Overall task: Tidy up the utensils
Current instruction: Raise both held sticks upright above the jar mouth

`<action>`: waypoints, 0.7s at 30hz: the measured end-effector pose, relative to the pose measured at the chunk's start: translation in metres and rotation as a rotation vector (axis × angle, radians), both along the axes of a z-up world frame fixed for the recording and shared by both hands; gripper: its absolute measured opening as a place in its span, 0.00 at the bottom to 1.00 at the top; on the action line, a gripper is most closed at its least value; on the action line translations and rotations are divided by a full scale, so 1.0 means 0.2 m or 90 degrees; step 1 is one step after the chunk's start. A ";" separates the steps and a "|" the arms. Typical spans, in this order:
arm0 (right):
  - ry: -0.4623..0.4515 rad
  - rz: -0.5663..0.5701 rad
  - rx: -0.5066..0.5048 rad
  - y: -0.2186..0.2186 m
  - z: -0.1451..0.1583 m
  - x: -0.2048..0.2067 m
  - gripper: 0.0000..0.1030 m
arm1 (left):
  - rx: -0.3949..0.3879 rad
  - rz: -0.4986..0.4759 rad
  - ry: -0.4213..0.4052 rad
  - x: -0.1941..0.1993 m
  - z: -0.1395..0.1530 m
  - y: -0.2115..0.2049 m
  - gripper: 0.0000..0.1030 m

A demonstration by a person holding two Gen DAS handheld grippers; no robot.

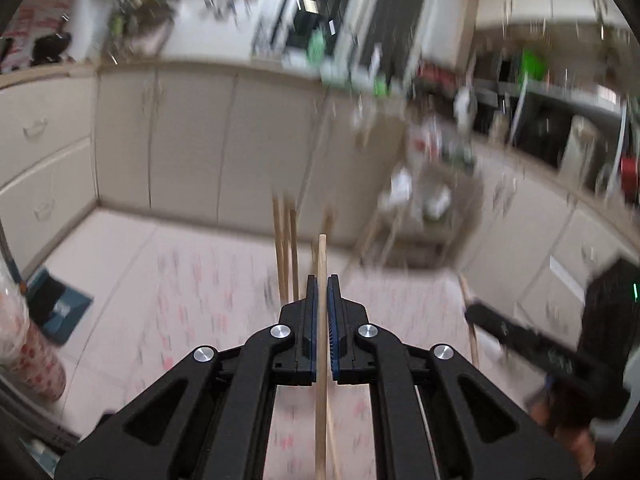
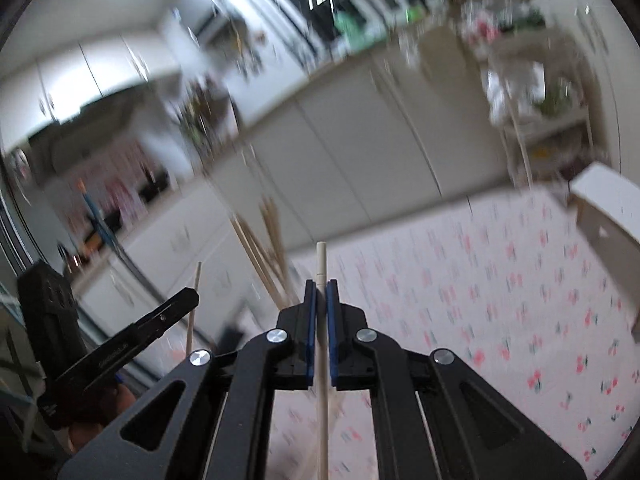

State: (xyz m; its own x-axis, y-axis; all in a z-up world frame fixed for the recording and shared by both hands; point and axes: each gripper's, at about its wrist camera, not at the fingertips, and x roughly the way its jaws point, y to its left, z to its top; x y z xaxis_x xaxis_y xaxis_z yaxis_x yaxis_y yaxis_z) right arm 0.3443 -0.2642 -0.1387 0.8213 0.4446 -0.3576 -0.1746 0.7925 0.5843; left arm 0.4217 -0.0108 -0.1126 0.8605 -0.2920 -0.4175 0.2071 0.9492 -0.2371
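A thin wooden chopstick [image 1: 321,264] was clamped in the left gripper [image 1: 321,292] and a pale chopstick [image 2: 321,264] in the right gripper [image 2: 321,296], apparently mid-carry above the cherry-patterned table [image 2: 500,280]; pairing and placement were judged next.

Both the left gripper [image 1: 322,280] and the right gripper [image 2: 321,285] are matte black linkages with triangular cutouts, 4 round silver screws each, and blue ribbed pads [image 1: 333,320] lining the 2 fingers.
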 end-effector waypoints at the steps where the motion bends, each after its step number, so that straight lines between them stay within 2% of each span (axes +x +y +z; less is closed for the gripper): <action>1: -0.026 -0.015 0.006 0.01 0.04 0.00 0.06 | -0.017 0.010 -0.022 0.02 0.04 0.02 0.04; 4: -0.073 -0.058 0.015 0.04 0.12 0.03 0.06 | -0.072 0.060 -0.089 0.11 0.15 0.08 0.04; 8: -0.142 -0.119 0.006 0.01 0.24 0.07 0.06 | -0.107 0.110 -0.153 0.19 0.23 0.11 0.04; 14: -0.221 -0.173 -0.007 0.05 0.37 0.14 0.06 | -0.120 0.156 -0.192 0.34 0.26 0.10 0.04; 21: -0.245 -0.199 0.004 0.12 0.37 0.28 0.06 | -0.143 0.185 -0.197 0.49 0.16 0.11 0.04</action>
